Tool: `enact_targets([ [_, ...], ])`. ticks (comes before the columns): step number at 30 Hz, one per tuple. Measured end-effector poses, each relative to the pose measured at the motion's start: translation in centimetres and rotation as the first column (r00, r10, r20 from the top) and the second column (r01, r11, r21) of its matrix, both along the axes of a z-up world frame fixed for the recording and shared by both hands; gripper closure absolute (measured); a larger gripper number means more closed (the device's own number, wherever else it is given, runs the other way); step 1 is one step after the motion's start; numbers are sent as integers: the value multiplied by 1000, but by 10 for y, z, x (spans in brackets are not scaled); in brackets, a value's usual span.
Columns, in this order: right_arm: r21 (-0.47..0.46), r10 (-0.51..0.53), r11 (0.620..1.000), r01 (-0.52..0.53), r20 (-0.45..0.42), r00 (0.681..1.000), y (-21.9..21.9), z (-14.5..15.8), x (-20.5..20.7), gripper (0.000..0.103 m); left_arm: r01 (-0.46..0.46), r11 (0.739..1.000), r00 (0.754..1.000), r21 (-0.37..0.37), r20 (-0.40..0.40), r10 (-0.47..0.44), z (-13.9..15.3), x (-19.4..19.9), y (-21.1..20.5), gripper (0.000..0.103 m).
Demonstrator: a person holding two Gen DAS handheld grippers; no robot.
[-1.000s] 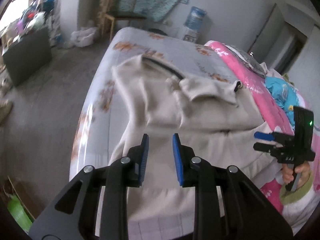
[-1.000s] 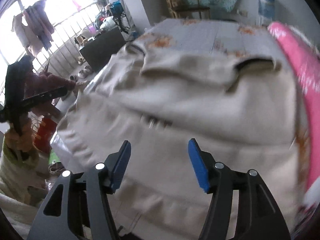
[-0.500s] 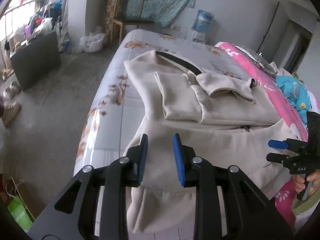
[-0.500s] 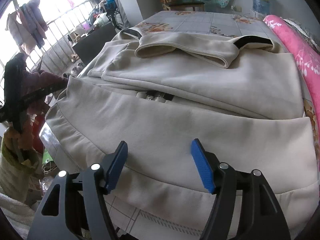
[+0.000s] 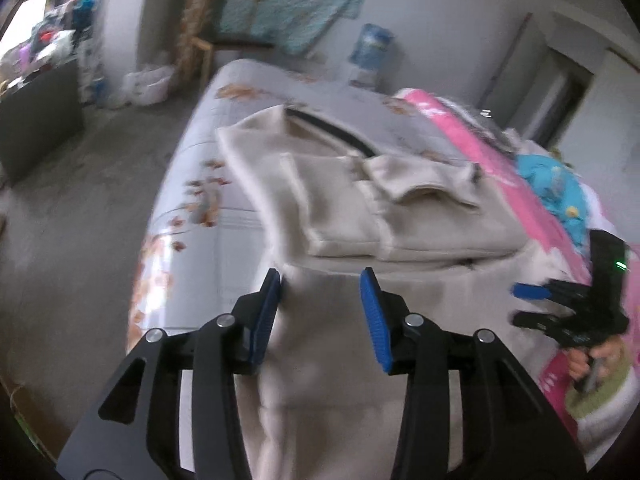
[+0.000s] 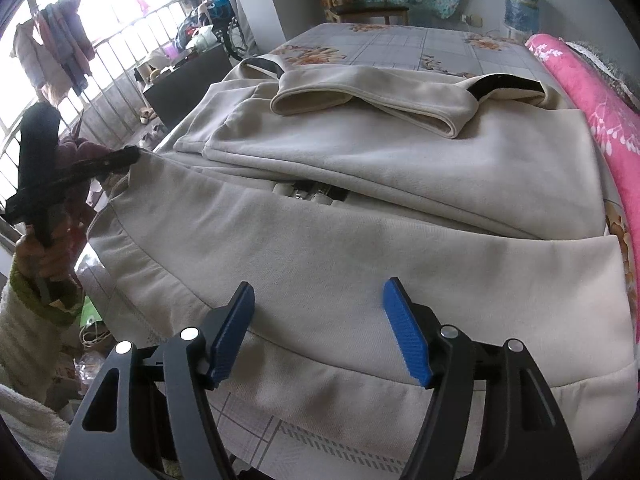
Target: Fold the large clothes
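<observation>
A large beige zip jacket (image 5: 360,216) lies on the bed with both sleeves folded across its chest; it also fills the right wrist view (image 6: 360,200). My left gripper (image 5: 320,312) is open and empty just above the jacket's lower left part. My right gripper (image 6: 320,328) is open and empty over the jacket's hem band near the bed's foot. Each gripper shows in the other's view: the right one (image 5: 524,304) at the right, the left one (image 6: 124,156) at the jacket's left hem corner.
The bed has a grey floral sheet (image 6: 400,44). A rolled pink blanket (image 6: 604,112) and blue cloth (image 5: 556,184) lie along the bed's right side. A dark cabinet (image 5: 36,116), wooden chair (image 6: 368,4) and water bottle (image 5: 370,56) stand around the bed.
My left gripper's jaws have opened wider and it has shifted toward the jacket's left side. My right gripper has stayed open over the hem, nearly still.
</observation>
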State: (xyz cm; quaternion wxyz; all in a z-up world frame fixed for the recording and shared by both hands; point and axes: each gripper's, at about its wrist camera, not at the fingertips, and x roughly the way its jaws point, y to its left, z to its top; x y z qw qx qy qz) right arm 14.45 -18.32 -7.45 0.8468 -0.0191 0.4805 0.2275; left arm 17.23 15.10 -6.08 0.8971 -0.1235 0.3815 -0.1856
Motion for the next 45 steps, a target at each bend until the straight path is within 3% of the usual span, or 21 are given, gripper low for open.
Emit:
enact_targets([
  [3, 1, 0, 1000, 0, 1, 1000, -1, 0, 0, 37, 82, 995, 996, -55, 22, -81, 6, -10, -6, 64],
  [5, 1, 0, 1000, 0, 1, 1000, -1, 0, -1, 37, 97, 995, 995, -34, 17, -96, 4, -10, -11, 64],
  [9, 2, 0, 1000, 0, 1, 1000, -1, 0, -1, 37, 44, 998, 999, 43, -15, -43, -7, 0, -14, 64],
  [22, 7, 7, 1000, -7, 7, 1000, -2, 0, 0, 37, 5, 996, 999, 90, -52, 0, -20, 6, -9, 64],
  [23, 7, 8, 1000, -8, 8, 1000, -2, 0, 0, 37, -7, 994, 999, 105, -52, 13, -20, 7, -11, 70],
  [29, 23, -5, 1000, 5, 17, 1000, -4, -1, -2, 37, -103, 964, 993, 245, -35, 115, -14, 0, -26, 93],
  [32, 35, -27, 999, 26, 19, 999, -10, 1, -6, 37, -143, 934, 988, 327, -5, 152, -9, -7, -39, 96],
  [36, 46, -113, 993, 110, 51, 992, -39, 12, -14, 37, -194, 848, 980, 493, 69, 185, -7, -17, -66, 96],
  [38, 42, -173, 984, 171, 78, 982, -62, 21, -18, 44, -201, 822, 979, 533, 82, 186, -7, -18, -72, 96],
  [41, 27, -276, 961, 275, 121, 954, -101, 33, -20, 50, -201, 815, 978, 544, 67, 197, -9, -15, -73, 96],
  [45, -10, -331, 942, 336, 141, 933, -127, 36, -6, 55, -206, 820, 975, 534, 39, 220, -14, -10, -69, 96],
])
